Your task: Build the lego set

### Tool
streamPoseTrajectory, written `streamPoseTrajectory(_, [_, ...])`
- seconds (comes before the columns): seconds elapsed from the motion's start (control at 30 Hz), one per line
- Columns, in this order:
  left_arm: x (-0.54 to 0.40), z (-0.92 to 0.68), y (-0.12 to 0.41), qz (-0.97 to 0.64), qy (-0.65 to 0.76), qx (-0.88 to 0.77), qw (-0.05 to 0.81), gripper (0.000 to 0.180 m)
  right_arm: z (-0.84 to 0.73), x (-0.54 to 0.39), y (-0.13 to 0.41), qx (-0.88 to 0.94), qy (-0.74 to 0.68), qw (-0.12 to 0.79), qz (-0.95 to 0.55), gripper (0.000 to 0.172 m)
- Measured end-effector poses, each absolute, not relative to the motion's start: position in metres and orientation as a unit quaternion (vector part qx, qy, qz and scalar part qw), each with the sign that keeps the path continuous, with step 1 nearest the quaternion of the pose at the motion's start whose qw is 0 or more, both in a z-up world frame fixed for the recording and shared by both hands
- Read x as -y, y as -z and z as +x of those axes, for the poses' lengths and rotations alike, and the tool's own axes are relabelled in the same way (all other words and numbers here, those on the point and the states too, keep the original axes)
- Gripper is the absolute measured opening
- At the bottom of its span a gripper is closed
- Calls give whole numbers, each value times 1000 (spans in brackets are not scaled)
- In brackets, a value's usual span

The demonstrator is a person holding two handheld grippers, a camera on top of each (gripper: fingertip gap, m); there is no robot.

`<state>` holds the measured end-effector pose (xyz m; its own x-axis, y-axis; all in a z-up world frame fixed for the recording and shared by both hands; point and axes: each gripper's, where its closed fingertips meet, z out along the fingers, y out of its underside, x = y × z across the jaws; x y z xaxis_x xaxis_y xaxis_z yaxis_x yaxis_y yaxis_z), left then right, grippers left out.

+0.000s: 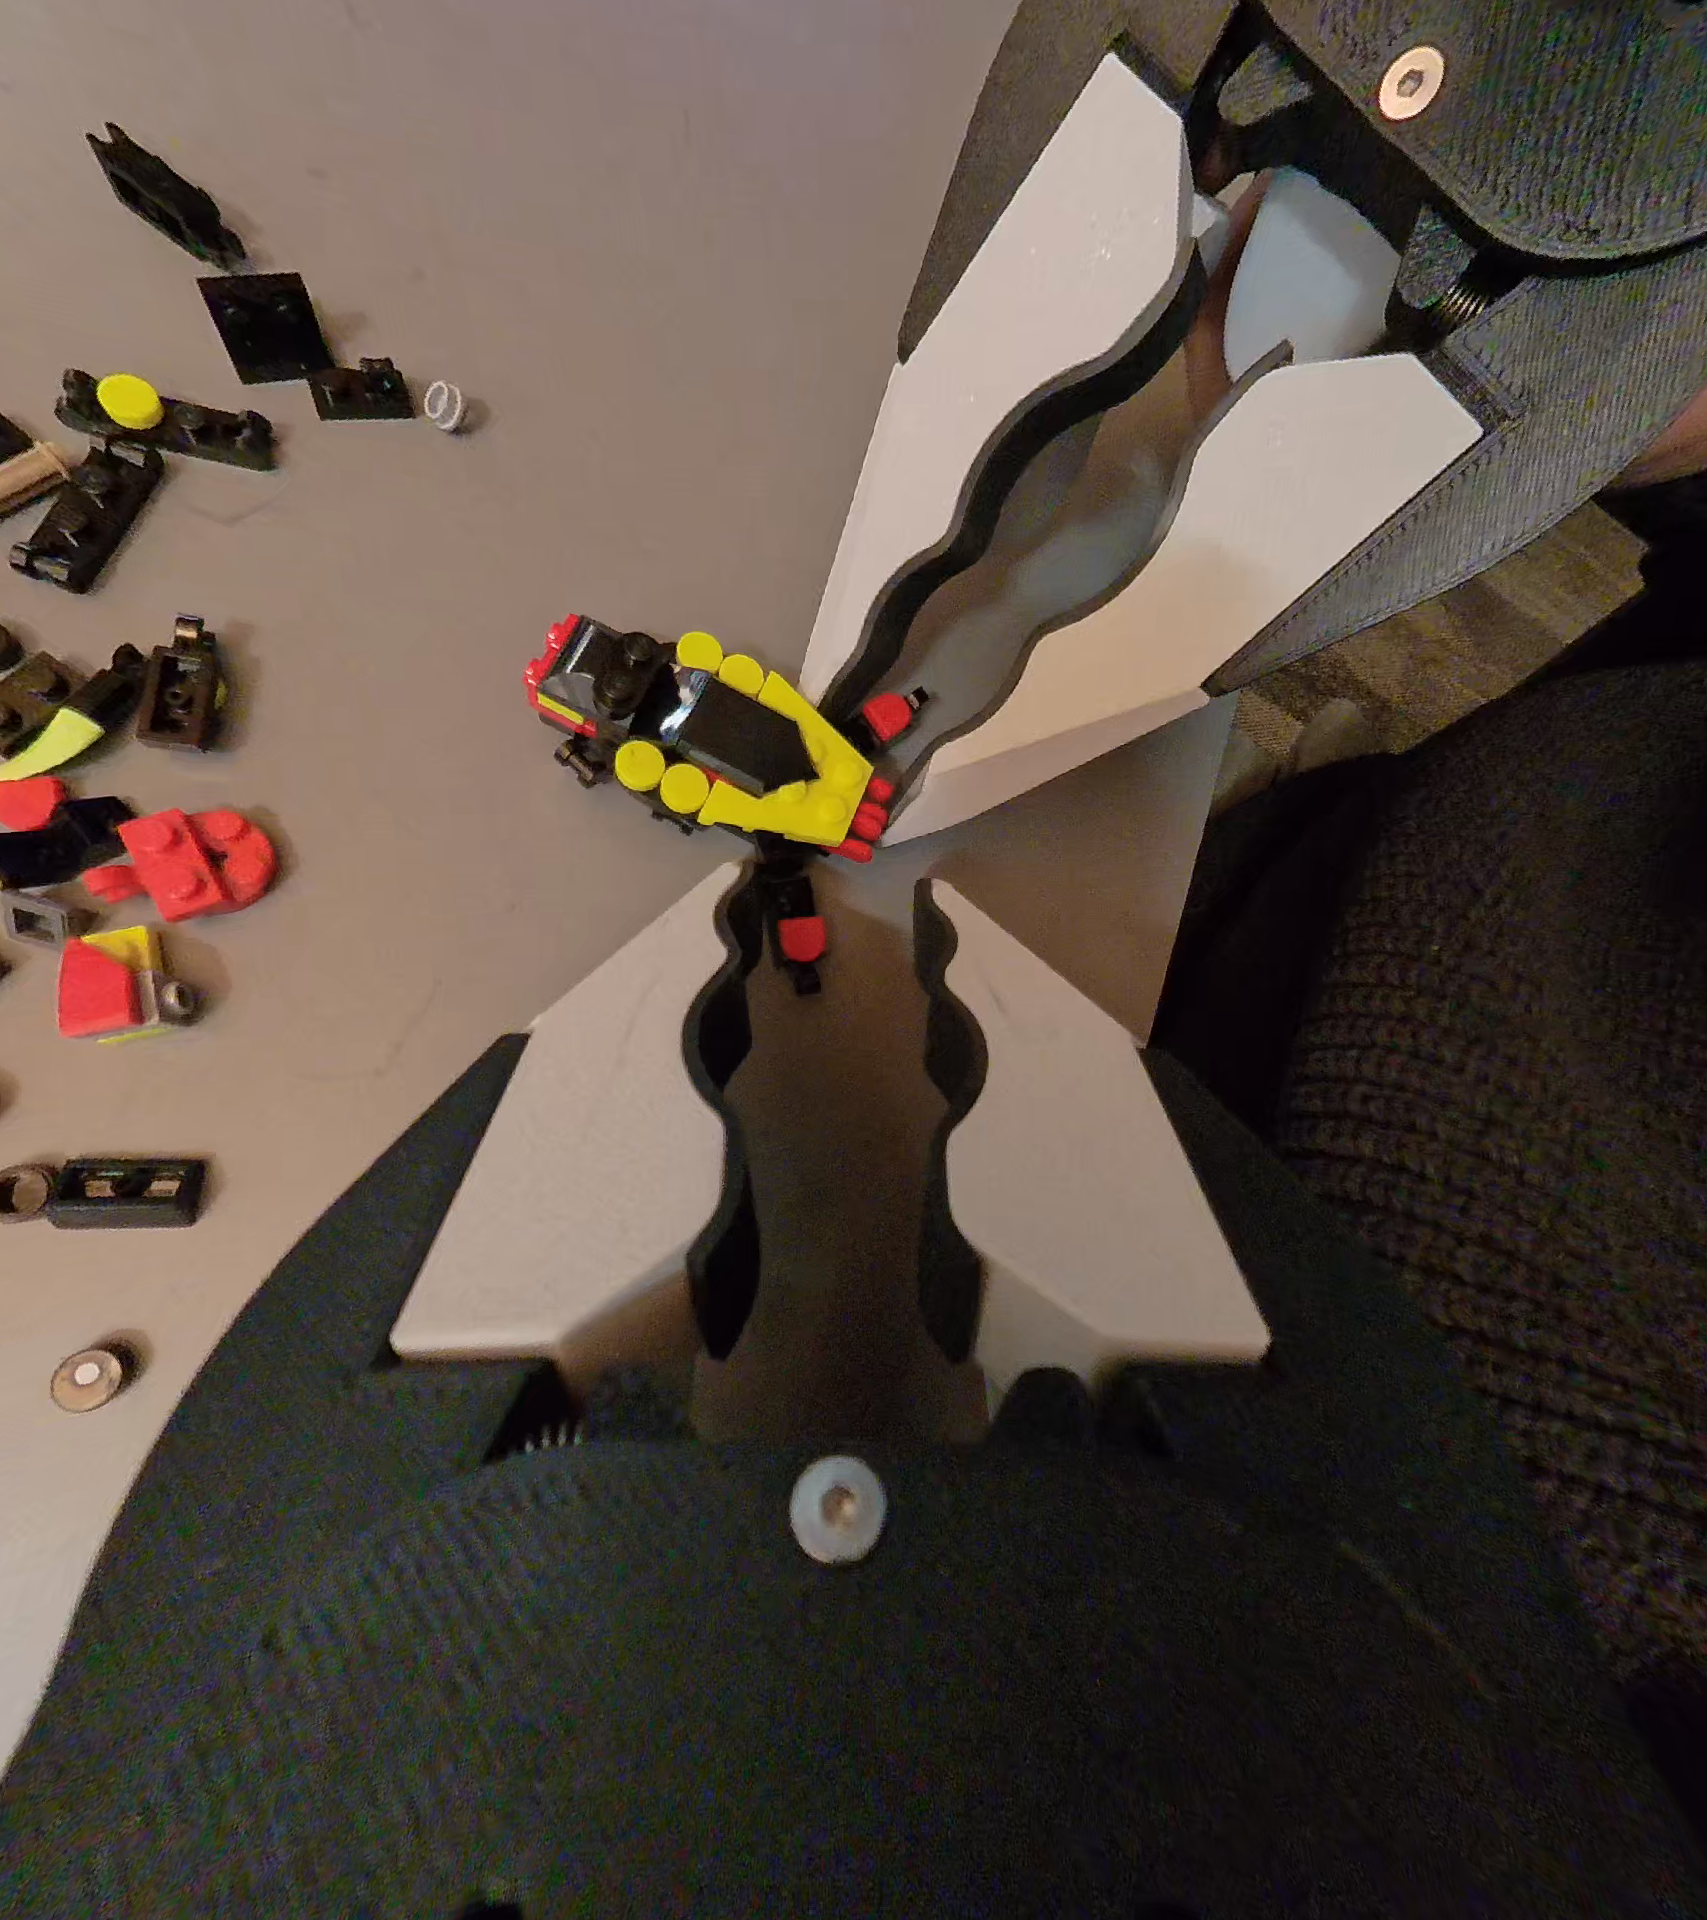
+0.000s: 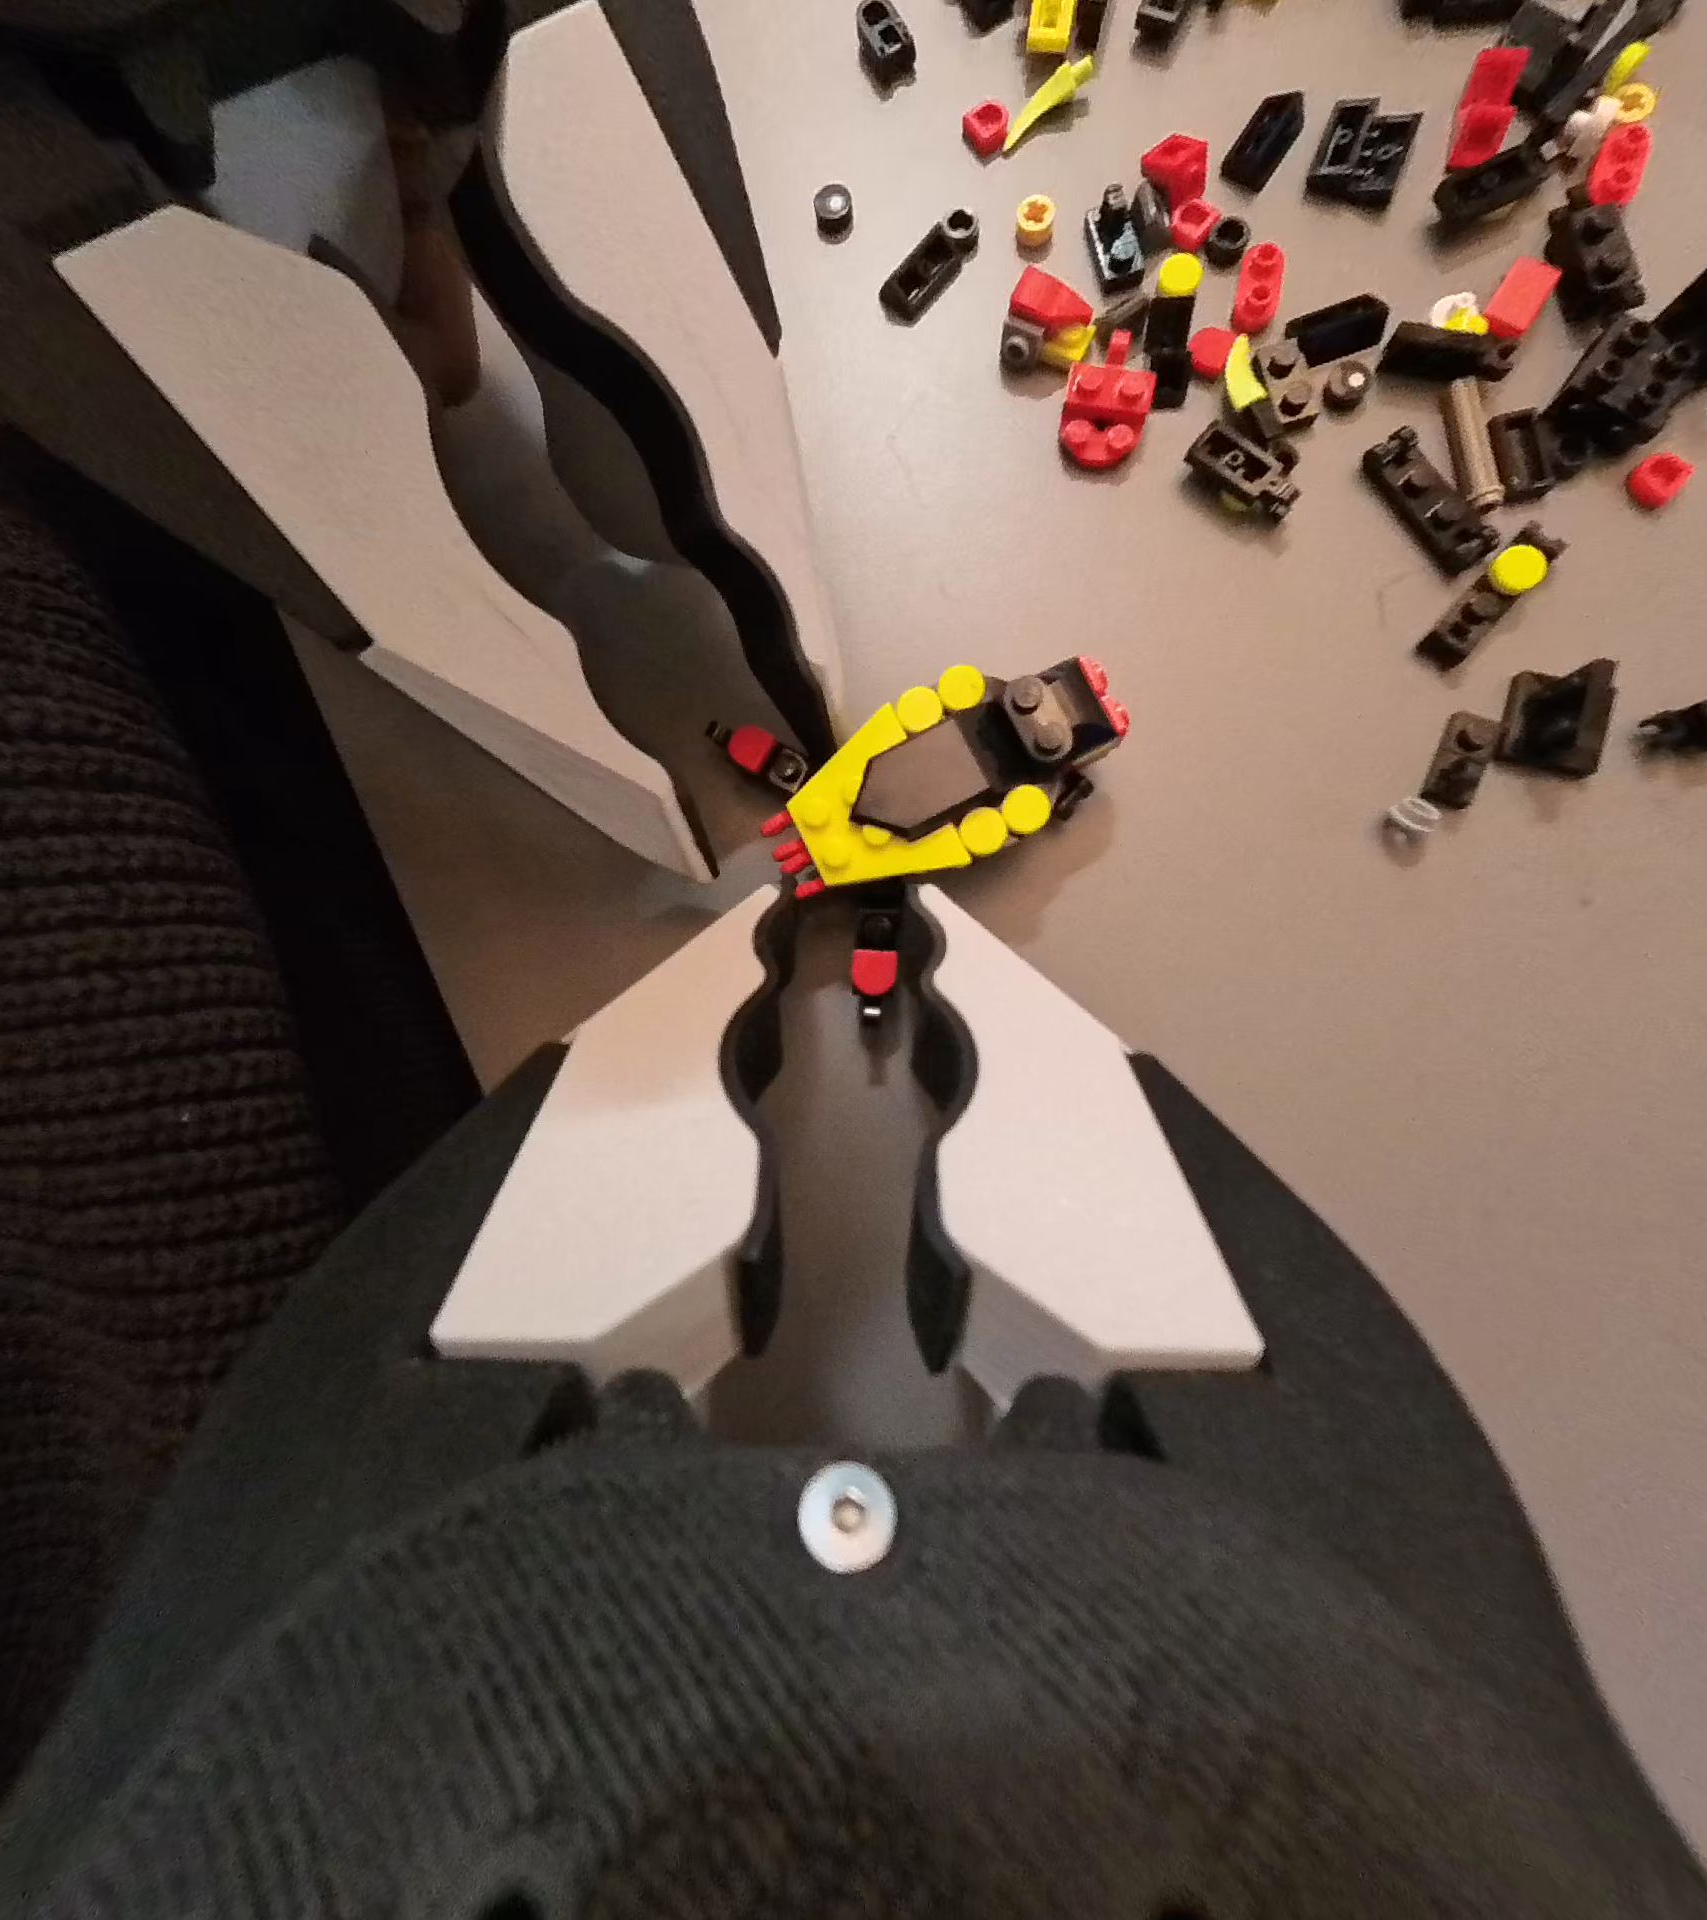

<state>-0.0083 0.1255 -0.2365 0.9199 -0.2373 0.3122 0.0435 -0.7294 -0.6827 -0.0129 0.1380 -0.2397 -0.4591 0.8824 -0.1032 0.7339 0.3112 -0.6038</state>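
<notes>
A small brick model (image 1: 724,748) in yellow, black and red lies on the grey table (image 1: 516,312) between both grippers; it also shows in the right wrist view (image 2: 932,779). Two black side arms with red tips stick out of it. My left gripper (image 1: 828,883) is open. One red-tipped arm (image 1: 799,935) lies between its fingers, close to the left pad and clear of the right one. My right gripper (image 2: 849,904) is open around the other red-tipped arm (image 2: 873,966), with a gap on the arm's left side. The two grippers' fingertips nearly meet at the model's yellow end.
Several loose black, red and yellow bricks lie scattered on the table, at the left in the left wrist view (image 1: 184,862) and at the upper right in the right wrist view (image 2: 1103,400). Dark knitted fabric (image 1: 1503,1143) lies beyond the table edge. Only a small space, under 4 cm, lies between the two pairs of fingers.
</notes>
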Motion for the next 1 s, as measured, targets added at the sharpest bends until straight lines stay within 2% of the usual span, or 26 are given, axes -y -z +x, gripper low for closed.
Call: streamPoseTrajectory(1.0, [-127,-10,237,-908,197,-44,367,27,-15,-137,240,793,-313,123,-507,19])
